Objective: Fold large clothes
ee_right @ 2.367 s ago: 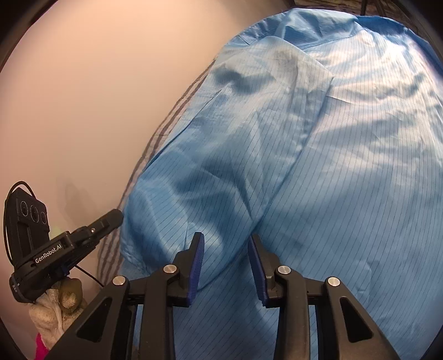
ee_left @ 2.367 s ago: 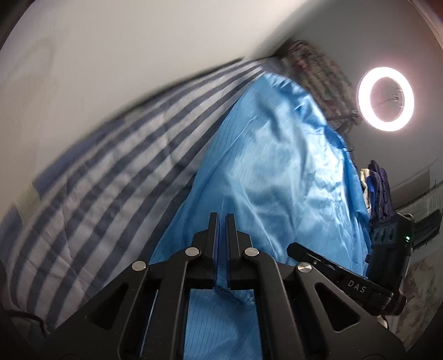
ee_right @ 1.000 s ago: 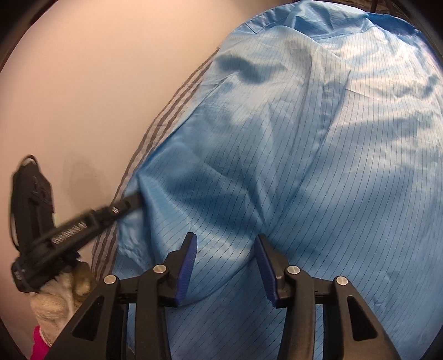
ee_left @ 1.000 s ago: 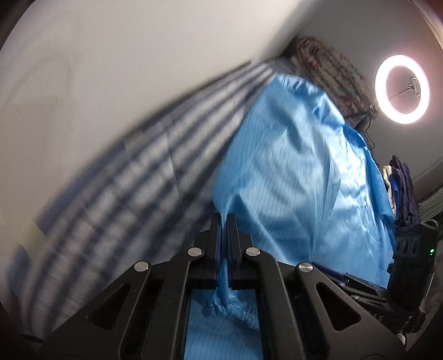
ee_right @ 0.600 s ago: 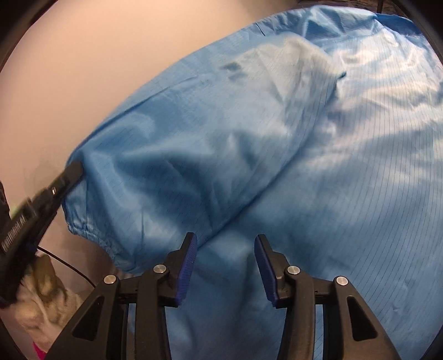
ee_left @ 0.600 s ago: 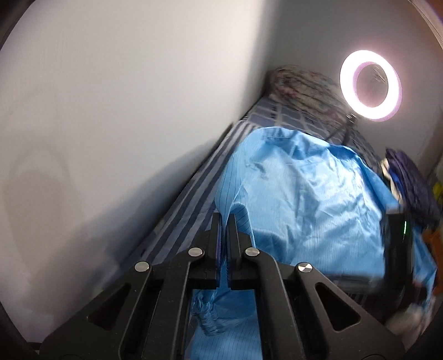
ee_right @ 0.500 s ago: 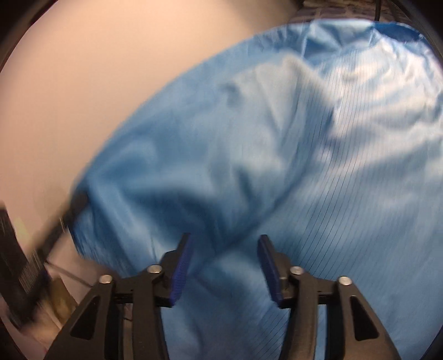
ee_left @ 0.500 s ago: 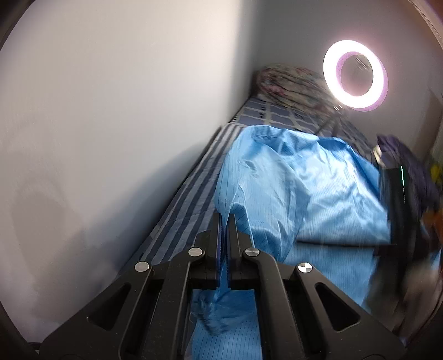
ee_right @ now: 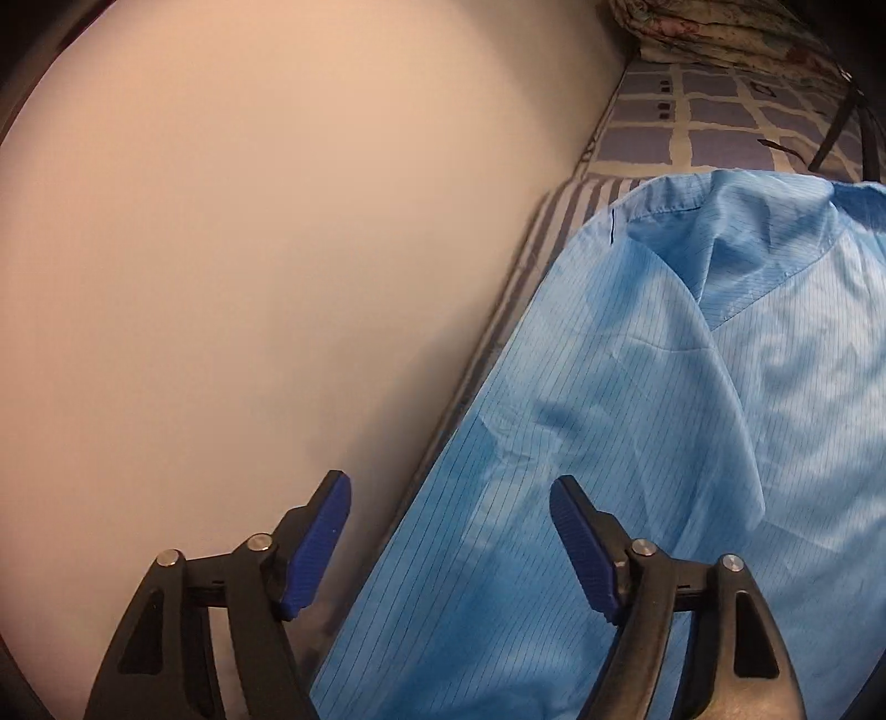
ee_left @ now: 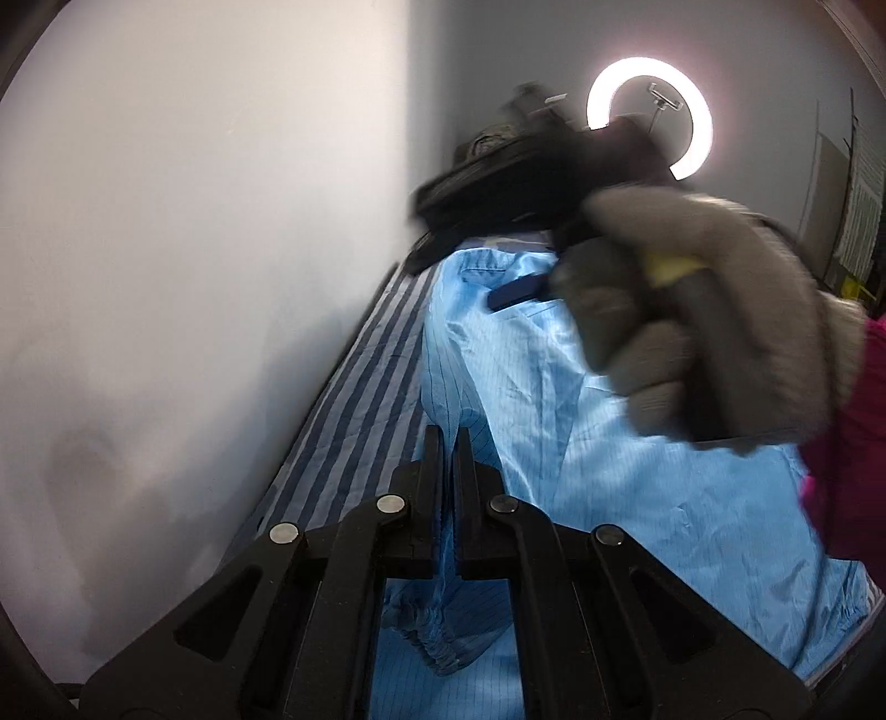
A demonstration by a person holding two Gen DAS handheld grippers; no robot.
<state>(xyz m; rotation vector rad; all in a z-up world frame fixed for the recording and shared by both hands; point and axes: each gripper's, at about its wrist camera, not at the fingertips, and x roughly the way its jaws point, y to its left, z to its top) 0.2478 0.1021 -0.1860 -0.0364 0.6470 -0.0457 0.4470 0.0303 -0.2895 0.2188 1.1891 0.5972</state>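
A large light-blue pinstriped garment (ee_left: pixel 587 443) lies on a striped bed sheet (ee_left: pixel 354 410) along the wall. My left gripper (ee_left: pixel 448 437) is shut on the garment's sleeve, whose elastic cuff (ee_left: pixel 432 642) hangs below the fingers. My right gripper (ee_right: pixel 448 498) is open and empty, above the garment (ee_right: pixel 637 443) near its collar (ee_right: pixel 731 221). The right gripper also shows in the left wrist view (ee_left: pixel 515 232), blurred, held by a grey-gloved hand (ee_left: pixel 703 321).
A plain wall (ee_left: pixel 194 221) runs along the bed's left side. A ring light (ee_left: pixel 648 116) stands at the far end. A checked blanket (ee_right: pixel 709 122) and a folded floral quilt (ee_right: pixel 720 27) lie beyond the collar.
My left gripper has lifted the sleeve up and over the garment. My right gripper has opened wider and moved up toward the collar, crossing the left view.
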